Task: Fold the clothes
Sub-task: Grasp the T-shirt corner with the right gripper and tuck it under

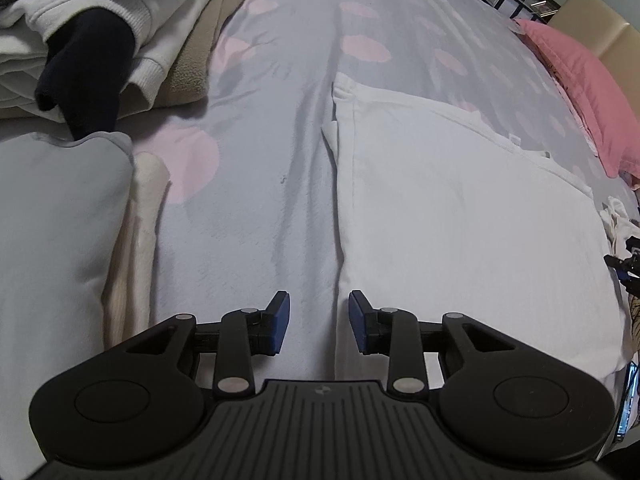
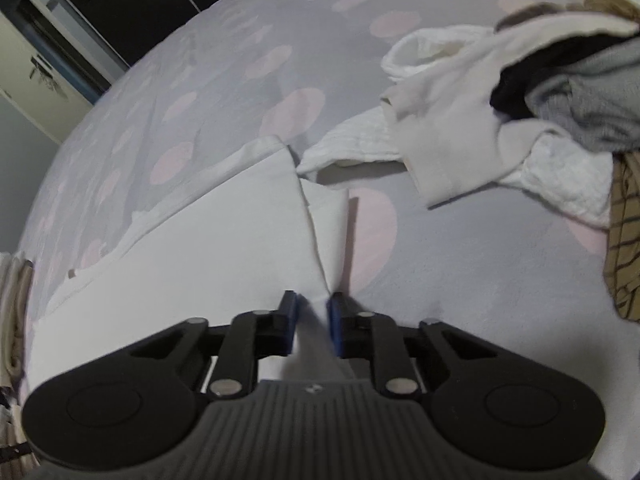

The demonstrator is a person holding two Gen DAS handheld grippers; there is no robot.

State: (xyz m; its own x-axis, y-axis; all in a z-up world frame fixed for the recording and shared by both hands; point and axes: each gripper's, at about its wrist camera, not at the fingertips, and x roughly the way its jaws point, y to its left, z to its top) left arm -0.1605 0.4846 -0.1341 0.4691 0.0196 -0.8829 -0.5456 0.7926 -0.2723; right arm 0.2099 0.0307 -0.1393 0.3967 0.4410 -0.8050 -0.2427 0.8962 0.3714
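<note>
Partly folded white garment (image 1: 460, 208) spread flat on bed (image 1: 256, 208). Right hand-held gripper (image 2: 313, 322) pinching its edge at 6 o'clock; left hand-held gripper (image 1: 319, 322) open, empty. Unfolded laundry pile (image 2: 520, 112) waiting at 2 o'clock.

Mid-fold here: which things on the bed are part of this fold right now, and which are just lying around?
In the job:
- white garment, flat on the bedspread
- right hand-held gripper, shut on the garment's edge
- left hand-held gripper, open at its other edge

Lying about:
- folded stack
- pink pillow
- unfolded pile
</note>
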